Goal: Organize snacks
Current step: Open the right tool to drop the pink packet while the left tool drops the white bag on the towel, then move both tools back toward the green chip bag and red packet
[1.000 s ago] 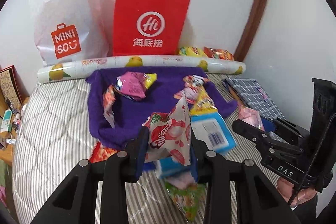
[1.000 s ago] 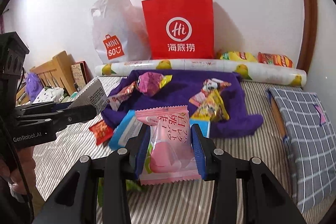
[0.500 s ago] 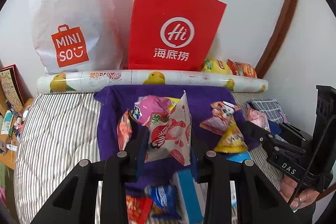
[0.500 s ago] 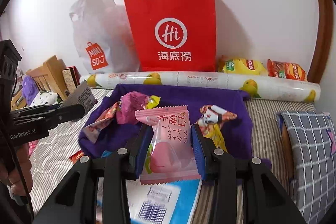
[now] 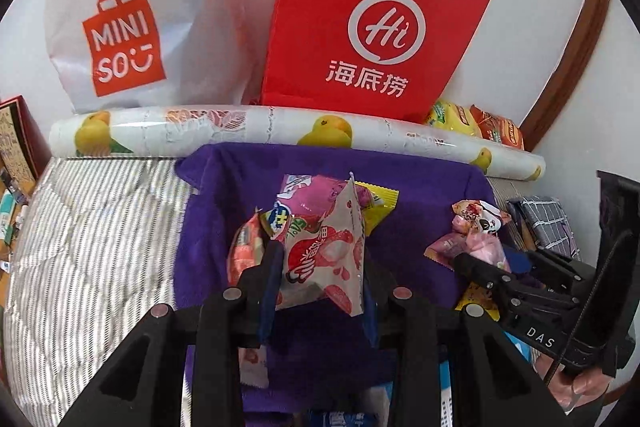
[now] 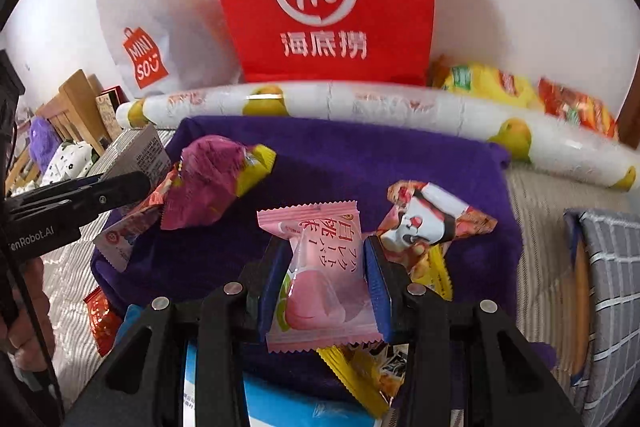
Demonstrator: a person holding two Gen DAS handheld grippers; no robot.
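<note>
Left tongs (image 5: pixel 320 267): pinching a white-and-red lychee packet (image 5: pixel 324 259), held upright over the purple cloth (image 5: pixel 420 187).
Right tongs (image 6: pixel 324 267): pinching a pale pink peach packet (image 6: pixel 320 283), also above the purple cloth.
Beyond both tongs: red paper bag (image 5: pixel 372 15) and white plastic bag (image 5: pixel 136 15) standing against the wall behind a lemon-print roll (image 5: pixel 256 125) on the striped bed (image 5: pixel 92 239).
Loose snacks ahead of tongs: magenta packet (image 6: pixel 204 183), panda-face packet (image 6: pixel 428 219), yellow packet (image 6: pixel 436 271).
Left view only: the right tongs seen from the side at lower right, with fingers (image 5: pixel 580 387) of the holding hand on the handle.
Right view only: wooden furniture (image 6: pixel 72 99) and a purple plush (image 6: pixel 42 139) far left; back label of the lychee packet; small red packet (image 6: pixel 100 315) on the bed.
Cut off: blue box (image 6: pixel 280 407) under the right tongs; top of the red paper bag.
Hard to make out: chip bags (image 6: pixel 520 91) at far right, blurred; print on the lychee packet.
</note>
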